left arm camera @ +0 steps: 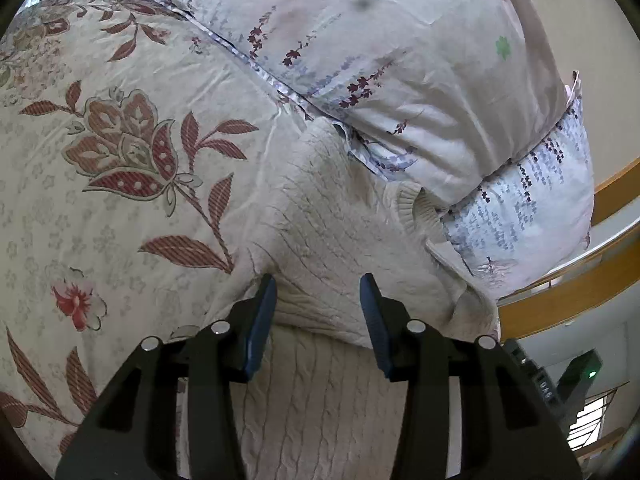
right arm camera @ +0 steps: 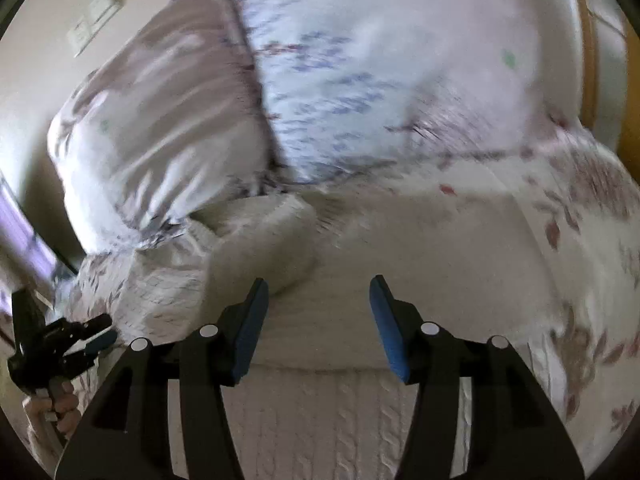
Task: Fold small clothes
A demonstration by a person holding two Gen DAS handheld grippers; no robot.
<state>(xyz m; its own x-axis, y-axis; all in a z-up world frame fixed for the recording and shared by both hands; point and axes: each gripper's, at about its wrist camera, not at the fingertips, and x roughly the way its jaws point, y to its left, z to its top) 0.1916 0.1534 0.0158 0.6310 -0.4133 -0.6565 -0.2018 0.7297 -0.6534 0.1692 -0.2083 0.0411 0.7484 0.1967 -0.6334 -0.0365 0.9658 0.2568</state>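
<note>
Floral bedspread (left arm camera: 120,200) lies bare left of the cable-knit sweater (left arm camera: 320,240).

A bed spread with a floral sheet (left arm camera: 120,200) carries stacked pale pillows (left arm camera: 400,60) in soft daylight. A wooden bed frame (left arm camera: 560,300) curves beside beige walls (left arm camera: 600,80), a barred window (left arm camera: 588,424) glowing nearby.

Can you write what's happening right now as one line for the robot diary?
task: fold small clothes | item: cream knit sweater on floral bedspread | left gripper: open over sweater | right gripper: open over sweater
</note>
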